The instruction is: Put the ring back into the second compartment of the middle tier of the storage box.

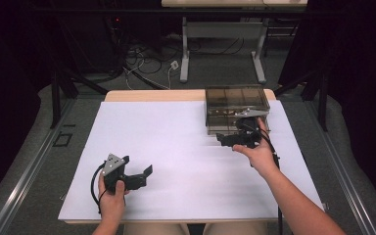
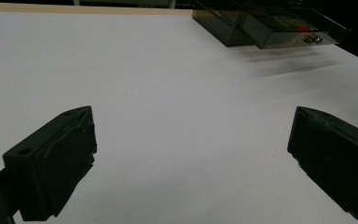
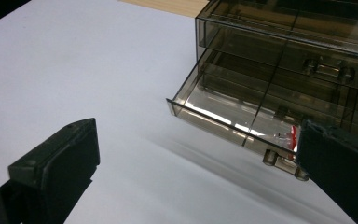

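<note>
Both grippers' fingers apart; R gripper (image 1: pixel 235 139) beside open drawer (image 3: pixel 223 116).

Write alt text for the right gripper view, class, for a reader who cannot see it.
A smoky see-through drawer box sits on a white table, its bottom drawer pulled out. The right claw is open, one jaw beside the drawer's handle. Something small and red lies inside.
</note>
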The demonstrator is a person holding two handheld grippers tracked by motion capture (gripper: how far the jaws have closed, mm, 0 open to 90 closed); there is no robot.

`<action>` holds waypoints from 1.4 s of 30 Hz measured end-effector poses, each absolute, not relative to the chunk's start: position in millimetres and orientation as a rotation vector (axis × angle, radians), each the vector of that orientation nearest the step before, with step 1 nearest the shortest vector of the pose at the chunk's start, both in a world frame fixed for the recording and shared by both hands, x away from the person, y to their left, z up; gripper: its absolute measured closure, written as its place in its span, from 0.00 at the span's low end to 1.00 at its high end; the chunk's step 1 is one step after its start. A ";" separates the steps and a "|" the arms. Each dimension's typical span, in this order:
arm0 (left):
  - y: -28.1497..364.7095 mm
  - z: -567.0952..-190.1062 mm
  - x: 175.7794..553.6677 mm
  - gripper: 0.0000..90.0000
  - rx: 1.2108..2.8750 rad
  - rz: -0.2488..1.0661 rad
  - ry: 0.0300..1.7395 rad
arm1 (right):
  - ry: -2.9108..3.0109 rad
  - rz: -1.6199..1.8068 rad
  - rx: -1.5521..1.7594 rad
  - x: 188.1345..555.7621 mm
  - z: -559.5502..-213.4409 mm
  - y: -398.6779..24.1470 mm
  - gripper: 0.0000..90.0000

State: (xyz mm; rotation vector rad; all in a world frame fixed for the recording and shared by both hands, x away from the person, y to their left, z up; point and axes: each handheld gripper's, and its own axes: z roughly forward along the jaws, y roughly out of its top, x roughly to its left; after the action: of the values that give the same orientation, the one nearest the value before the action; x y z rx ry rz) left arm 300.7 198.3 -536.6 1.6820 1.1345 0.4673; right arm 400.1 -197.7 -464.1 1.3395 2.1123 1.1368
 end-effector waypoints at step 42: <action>197.1 -537.5 299.3 0.02 1.691 0.477 1.138 | 2.070 1.245 1.287 302.0 -521.0 -211.6 0.02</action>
State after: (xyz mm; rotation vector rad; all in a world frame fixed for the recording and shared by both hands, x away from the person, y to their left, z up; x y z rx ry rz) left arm 299.3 197.1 -537.5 1.6910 1.1379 0.4768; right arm 302.0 -211.6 -521.0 1.2866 2.0699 1.2448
